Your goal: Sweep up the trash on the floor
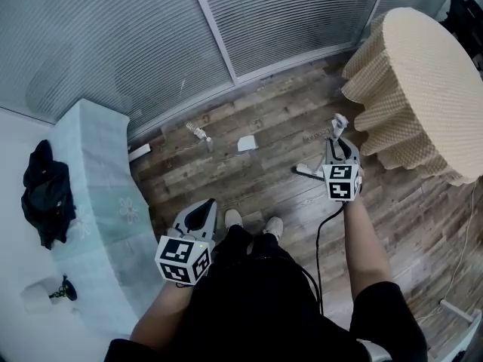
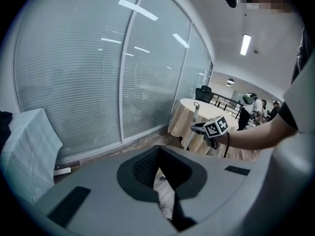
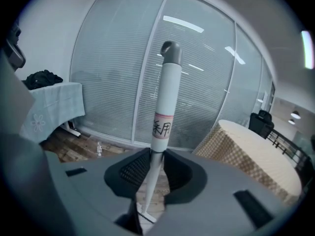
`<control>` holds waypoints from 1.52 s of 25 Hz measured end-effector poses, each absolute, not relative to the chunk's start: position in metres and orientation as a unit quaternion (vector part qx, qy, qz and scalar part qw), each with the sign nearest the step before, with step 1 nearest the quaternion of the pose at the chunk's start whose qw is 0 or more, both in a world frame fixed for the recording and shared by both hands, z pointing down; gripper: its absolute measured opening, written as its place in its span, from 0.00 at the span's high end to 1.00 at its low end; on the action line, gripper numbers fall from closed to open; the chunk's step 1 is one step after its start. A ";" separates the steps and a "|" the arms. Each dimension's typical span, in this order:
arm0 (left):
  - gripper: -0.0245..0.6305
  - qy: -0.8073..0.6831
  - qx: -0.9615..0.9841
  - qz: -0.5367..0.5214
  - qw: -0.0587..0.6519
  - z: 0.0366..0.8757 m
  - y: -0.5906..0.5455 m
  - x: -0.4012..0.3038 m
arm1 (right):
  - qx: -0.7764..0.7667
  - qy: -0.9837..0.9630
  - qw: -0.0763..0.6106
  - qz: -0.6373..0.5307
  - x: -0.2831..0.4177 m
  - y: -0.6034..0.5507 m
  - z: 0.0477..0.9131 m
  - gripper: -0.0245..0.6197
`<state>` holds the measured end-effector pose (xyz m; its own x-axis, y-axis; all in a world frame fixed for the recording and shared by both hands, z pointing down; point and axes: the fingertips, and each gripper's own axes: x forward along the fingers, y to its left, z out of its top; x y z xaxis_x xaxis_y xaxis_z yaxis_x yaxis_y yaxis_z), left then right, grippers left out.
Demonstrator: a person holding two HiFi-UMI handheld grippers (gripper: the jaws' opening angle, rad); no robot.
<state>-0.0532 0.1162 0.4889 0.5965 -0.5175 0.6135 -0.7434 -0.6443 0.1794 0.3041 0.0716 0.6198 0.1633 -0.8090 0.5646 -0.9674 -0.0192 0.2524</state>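
Note:
My right gripper (image 1: 339, 148) is shut on the white handle (image 1: 337, 129) of a long sweeping tool, whose foot (image 1: 305, 170) rests on the wooden floor. In the right gripper view the handle (image 3: 166, 97) stands upright between the jaws (image 3: 150, 173), with a grey cap and a red-printed label. My left gripper (image 1: 199, 216) hangs low by the left leg, shut and holding nothing (image 2: 160, 183). Trash lies ahead on the floor: a small clear bottle (image 1: 200, 133), a white paper scrap (image 1: 247, 143) and a thin brownish scrap (image 1: 316, 136).
A round table under a beige cloth (image 1: 423, 74) stands to the right. A table under a pale blue cloth (image 1: 98, 194) with a black garment (image 1: 45, 191) stands to the left. Blinds behind glass (image 1: 226, 29) close off the far side. A black cable (image 1: 320, 240) trails from the right gripper.

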 end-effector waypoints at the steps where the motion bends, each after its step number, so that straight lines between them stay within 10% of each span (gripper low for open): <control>1: 0.97 -0.363 0.868 0.263 0.214 0.489 0.113 -0.052 | 0.703 -0.632 0.298 0.131 0.306 0.070 0.618 0.82; 14: 0.97 -0.367 0.868 0.234 0.239 0.504 0.042 -0.058 | 0.679 -0.665 0.298 0.087 0.268 0.017 0.565 0.82; 38: 0.97 -0.429 0.819 0.208 0.317 0.554 -0.177 -0.235 | 0.459 -0.807 0.339 0.149 -0.033 -0.186 0.612 0.83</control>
<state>-0.2352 -0.1769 0.5544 0.5444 -0.5713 0.6143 -0.8360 -0.4297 0.3413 -0.0329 -0.1860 0.6121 -0.3483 -0.6411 0.6839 -0.8428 0.5335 0.0710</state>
